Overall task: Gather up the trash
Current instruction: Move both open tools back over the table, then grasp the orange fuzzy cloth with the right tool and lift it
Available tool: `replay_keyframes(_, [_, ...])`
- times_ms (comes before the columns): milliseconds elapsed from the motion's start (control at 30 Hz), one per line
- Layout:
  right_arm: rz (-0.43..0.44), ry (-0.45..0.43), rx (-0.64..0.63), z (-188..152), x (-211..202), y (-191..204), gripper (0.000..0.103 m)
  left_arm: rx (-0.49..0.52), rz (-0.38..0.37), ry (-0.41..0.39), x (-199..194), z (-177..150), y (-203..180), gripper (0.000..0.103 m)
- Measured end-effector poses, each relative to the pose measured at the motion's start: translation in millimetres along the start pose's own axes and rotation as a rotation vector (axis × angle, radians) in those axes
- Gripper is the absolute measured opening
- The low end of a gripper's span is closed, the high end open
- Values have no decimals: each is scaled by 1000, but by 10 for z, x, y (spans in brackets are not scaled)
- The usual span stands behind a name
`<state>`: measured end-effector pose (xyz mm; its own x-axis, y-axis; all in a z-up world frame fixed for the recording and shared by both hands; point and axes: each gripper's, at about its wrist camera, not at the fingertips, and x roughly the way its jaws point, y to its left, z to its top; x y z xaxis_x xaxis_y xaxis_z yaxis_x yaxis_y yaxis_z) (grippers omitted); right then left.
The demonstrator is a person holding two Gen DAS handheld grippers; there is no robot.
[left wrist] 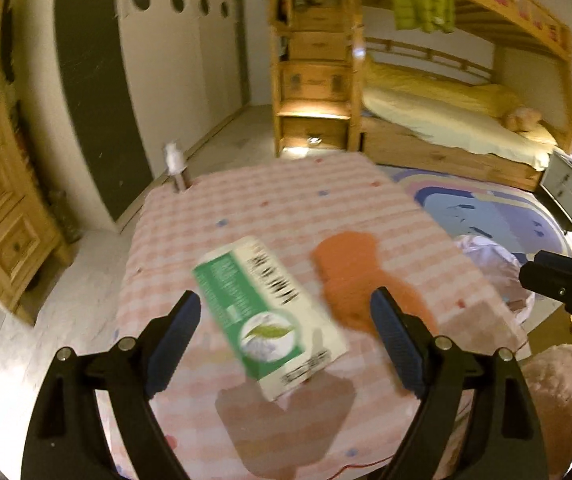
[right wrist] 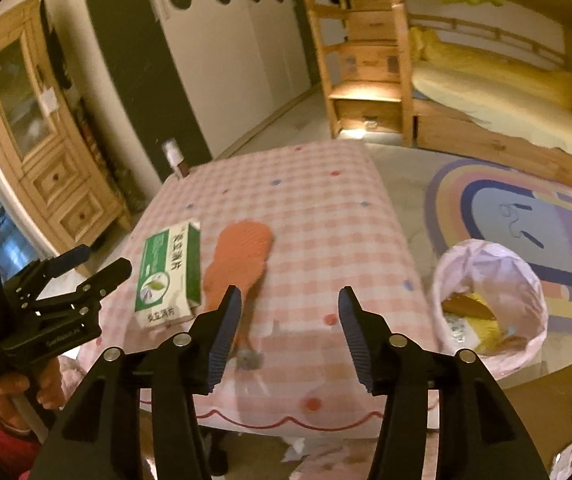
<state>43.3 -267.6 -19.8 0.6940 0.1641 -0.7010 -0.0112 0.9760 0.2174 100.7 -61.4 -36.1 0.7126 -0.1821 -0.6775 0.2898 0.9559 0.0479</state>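
A green and white box (left wrist: 270,312) (right wrist: 170,274) lies on the pink checked table (left wrist: 286,208) (right wrist: 305,200). An orange drumstick-shaped toy (left wrist: 359,278) (right wrist: 238,258) lies right of it. My left gripper (left wrist: 286,340) is open, its fingers on either side of the box's near end, just above it. It also shows in the right wrist view (right wrist: 98,266). My right gripper (right wrist: 289,328) is open and empty over the table's near edge, its left finger beside the toy's thin end. It also shows in the left wrist view (left wrist: 565,280).
A bin with a pink liner (right wrist: 489,304) (left wrist: 493,264) stands on the floor right of the table, with trash inside. A small spray bottle (left wrist: 176,168) (right wrist: 174,158) stands at the table's far left corner. A bunk bed (left wrist: 445,120) is behind.
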Motion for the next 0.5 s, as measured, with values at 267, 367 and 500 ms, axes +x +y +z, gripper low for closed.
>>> replay_keyframes(267, [28,74,-61,-10,431,346,53,-55,38,57,108,-207,290,85])
replay_keyframes(367, [34,102,-72,24,626,438,53,-67,47,70,169,-232,360,85])
replay_keyframes(500, [35,129,-86,51,850,515,53,-83,63,84,235,-259,438,85])
